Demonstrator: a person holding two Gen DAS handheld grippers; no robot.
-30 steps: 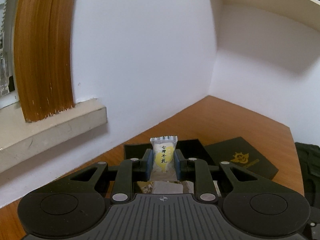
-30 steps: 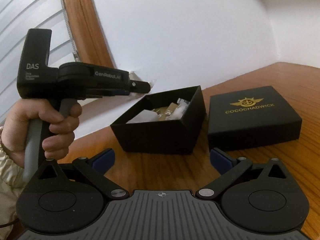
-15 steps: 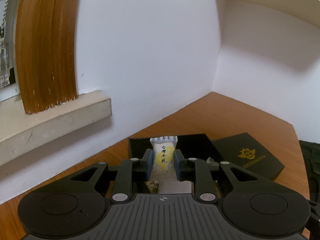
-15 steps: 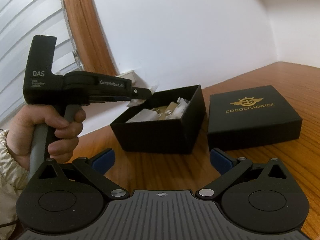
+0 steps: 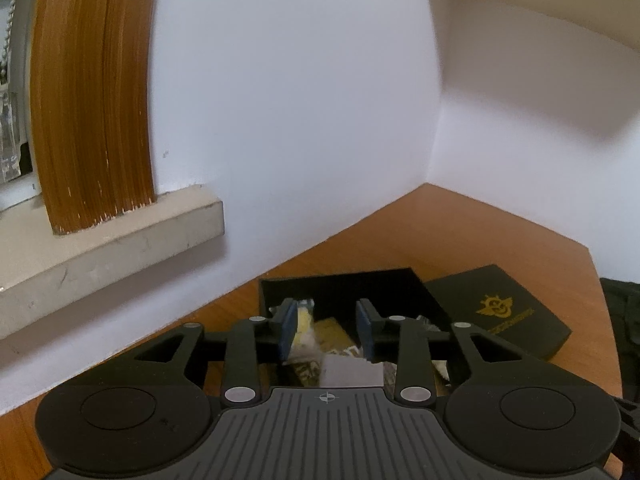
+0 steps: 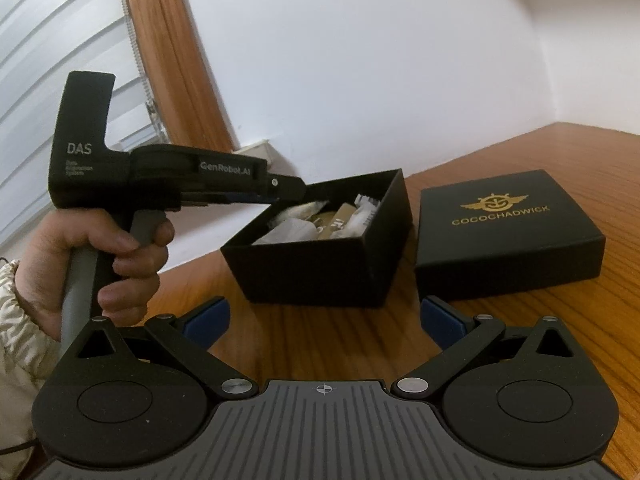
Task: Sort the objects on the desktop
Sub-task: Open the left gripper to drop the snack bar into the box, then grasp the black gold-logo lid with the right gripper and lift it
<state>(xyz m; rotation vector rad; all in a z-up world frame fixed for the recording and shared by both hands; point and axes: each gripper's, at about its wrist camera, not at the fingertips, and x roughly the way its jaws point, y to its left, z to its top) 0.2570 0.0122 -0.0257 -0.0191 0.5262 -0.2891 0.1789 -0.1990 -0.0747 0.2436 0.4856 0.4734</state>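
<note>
An open black box (image 5: 340,285) holding several wrapped sweets stands on the wooden desk. My left gripper (image 5: 326,320) hangs over it and its jaws are opening. The white and yellow candy (image 5: 305,322) has slipped down beside the left pad, which alone may touch it. In the right wrist view the left gripper (image 6: 294,195) reaches over the box (image 6: 320,268) from the left, gripped by a hand (image 6: 100,256). My right gripper (image 6: 324,318) stands open and empty in front of the box.
The box's black lid (image 6: 508,240) with a gold logo lies to the right of the box. White walls meet in a corner behind. A stone window sill (image 5: 120,240) juts out on the left. A dark object (image 5: 624,320) lies at the desk's right edge.
The left jaws have parted and the candy, held upright between the pads before, has dropped down toward the box. The right gripper has not moved.
</note>
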